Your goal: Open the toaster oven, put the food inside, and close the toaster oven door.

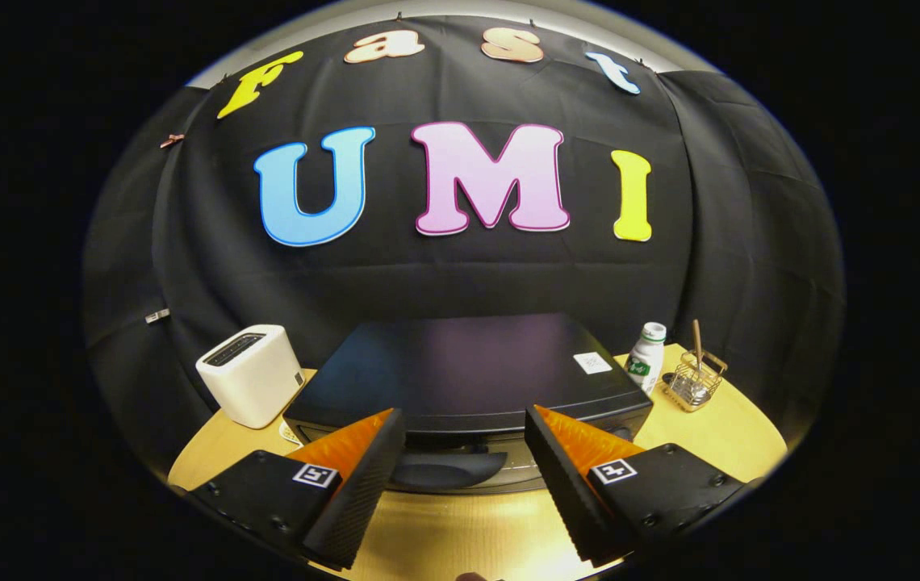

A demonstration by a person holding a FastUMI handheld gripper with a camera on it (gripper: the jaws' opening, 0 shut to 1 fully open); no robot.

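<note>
Toaster oven [468,371] sits mid-desk, against the booth's black cloth wall; seen from above and in front, its dark top faces the camera. Front and door handle [448,468] face the tool, long axis running left-right across the desk [718,440]. Door looks closed. Tool [464,452] spread wide, fingers either side of the handle, holding nothing. Judged step: opening, approach to handle. Next move needs the fingers lowered and closed on the handle, then a pull down and outward. Food not identifiable. White toaster [250,375] left of the oven; bottle [647,355] and wire basket [696,381] right, well apart from the fingers.
</note>
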